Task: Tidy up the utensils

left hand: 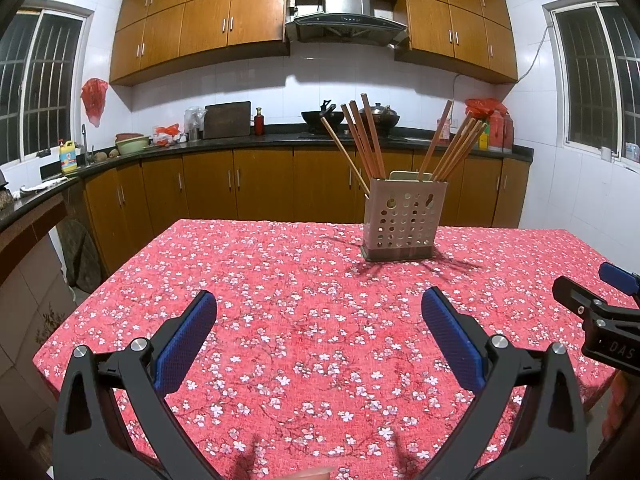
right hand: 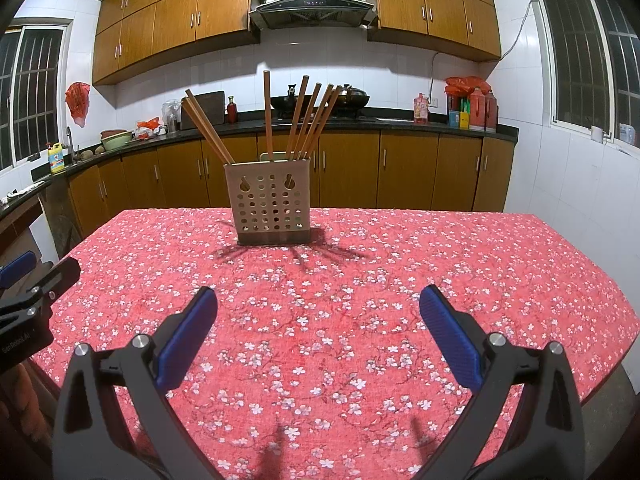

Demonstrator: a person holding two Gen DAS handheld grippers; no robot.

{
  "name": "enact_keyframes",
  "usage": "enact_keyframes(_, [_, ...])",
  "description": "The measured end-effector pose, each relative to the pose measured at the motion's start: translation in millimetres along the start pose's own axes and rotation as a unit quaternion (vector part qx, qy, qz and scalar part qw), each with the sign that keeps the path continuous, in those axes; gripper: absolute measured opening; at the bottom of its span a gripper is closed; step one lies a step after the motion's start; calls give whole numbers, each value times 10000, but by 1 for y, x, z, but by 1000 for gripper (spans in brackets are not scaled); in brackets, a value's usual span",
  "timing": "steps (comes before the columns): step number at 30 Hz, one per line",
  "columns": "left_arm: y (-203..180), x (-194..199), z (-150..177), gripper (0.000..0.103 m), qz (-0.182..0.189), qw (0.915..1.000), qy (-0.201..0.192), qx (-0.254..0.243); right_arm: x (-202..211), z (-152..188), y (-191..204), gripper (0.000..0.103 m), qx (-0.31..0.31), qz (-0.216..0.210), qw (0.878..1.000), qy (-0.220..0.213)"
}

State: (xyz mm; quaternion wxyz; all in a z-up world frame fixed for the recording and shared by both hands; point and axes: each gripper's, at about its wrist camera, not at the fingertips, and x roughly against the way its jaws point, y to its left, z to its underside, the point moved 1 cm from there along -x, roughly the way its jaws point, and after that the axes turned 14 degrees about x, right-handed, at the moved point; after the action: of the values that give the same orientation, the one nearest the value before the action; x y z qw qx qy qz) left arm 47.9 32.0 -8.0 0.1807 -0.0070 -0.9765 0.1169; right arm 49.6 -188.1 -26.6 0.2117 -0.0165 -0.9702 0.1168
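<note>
A beige perforated utensil holder [left hand: 403, 220] [right hand: 271, 204] stands upright near the far edge of the table, with several wooden chopsticks [left hand: 362, 136] [right hand: 304, 120] fanned out of its top. My left gripper [left hand: 320, 336] hovers open over the near part of the table, nothing between its blue pads. My right gripper [right hand: 318, 332] is likewise open and holds nothing. Each gripper shows at the edge of the other's view: the right gripper [left hand: 600, 312] at the right, the left gripper [right hand: 28, 292] at the left. Both are well short of the holder.
The table wears a red floral tablecloth [left hand: 280, 320] [right hand: 440, 264]. Behind it runs a dark kitchen counter [left hand: 248, 140] with woks, bottles and bowls, over wooden cabinets. Windows flank both sides.
</note>
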Motion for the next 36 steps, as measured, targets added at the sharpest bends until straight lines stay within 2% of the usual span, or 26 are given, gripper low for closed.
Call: enact_keyframes(36, [-1, -2, 5, 101, 1, 10000, 43, 22, -1, 6, 5, 99, -44, -32, 10000, 40])
